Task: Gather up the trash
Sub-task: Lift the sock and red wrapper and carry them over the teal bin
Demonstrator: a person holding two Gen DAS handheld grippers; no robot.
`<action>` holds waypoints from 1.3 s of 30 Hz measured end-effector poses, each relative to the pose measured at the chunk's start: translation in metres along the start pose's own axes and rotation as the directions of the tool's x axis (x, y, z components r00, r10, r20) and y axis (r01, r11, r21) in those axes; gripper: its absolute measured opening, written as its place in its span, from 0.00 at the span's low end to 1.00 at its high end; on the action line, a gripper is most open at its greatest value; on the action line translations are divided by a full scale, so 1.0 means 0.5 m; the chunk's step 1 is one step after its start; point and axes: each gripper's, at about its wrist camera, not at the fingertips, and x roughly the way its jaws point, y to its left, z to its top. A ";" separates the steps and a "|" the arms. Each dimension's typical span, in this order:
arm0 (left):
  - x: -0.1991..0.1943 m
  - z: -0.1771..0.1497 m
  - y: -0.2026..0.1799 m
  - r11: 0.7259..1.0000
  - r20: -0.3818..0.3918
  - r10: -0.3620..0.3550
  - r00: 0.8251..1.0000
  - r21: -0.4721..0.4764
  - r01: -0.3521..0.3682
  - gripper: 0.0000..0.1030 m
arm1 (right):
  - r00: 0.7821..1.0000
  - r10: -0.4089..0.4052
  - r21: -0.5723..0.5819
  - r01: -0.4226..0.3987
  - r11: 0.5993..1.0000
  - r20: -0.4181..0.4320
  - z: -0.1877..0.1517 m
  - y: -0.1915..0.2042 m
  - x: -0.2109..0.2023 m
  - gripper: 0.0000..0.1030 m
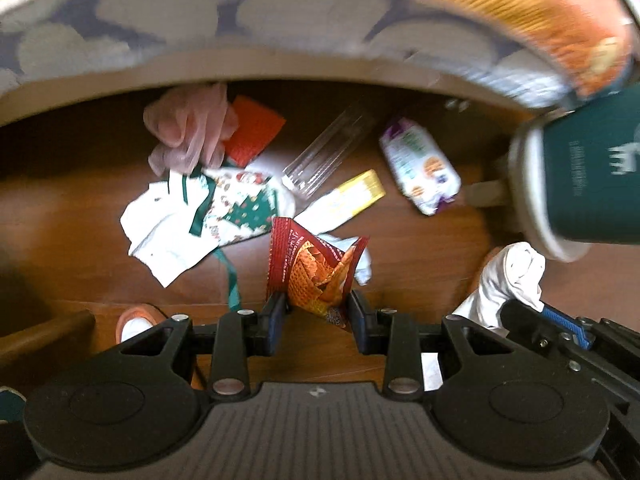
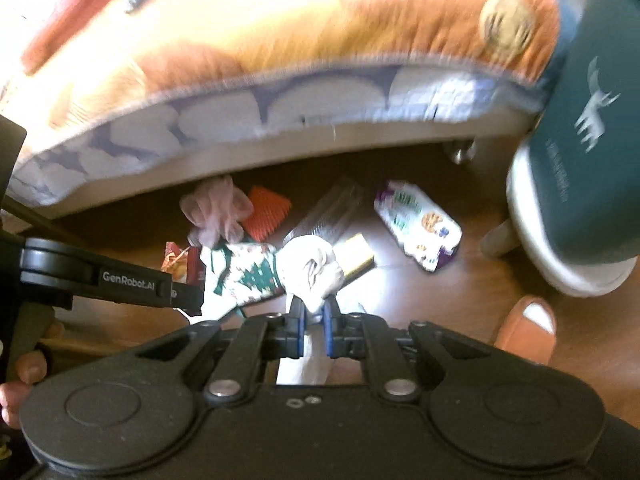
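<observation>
My left gripper [image 1: 318, 308] is shut on a red chip wrapper [image 1: 316, 268], held well above the wooden floor. My right gripper [image 2: 314, 316] is shut on a crumpled white tissue [image 2: 310, 268], which also shows at the right of the left wrist view [image 1: 516, 276]. A dark green bin [image 1: 592, 176] with a pale rim and a white deer print stands to the right of both grippers [image 2: 588, 160]. Loose trash lies on the floor below: a white and green Christmas wrapper [image 1: 200, 212], a purple and white snack pack [image 1: 420, 164], a yellow wrapper [image 1: 352, 196] and a clear plastic tray [image 1: 328, 152].
A bed with an orange cover [image 2: 280, 28] and a blue-and-white mattress edge [image 1: 240, 12] spans the top of both views. A pink glove [image 1: 192, 128] and an orange-red pack [image 1: 252, 128] lie near the bed's base. An orange slipper [image 2: 528, 328] is on the floor near the bin.
</observation>
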 end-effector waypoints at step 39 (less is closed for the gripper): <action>-0.424 0.074 -0.682 0.824 0.331 -0.287 0.899 0.565 0.055 0.33 | 0.787 -0.302 0.213 0.220 0.952 0.538 0.134 -0.385 -0.518 0.09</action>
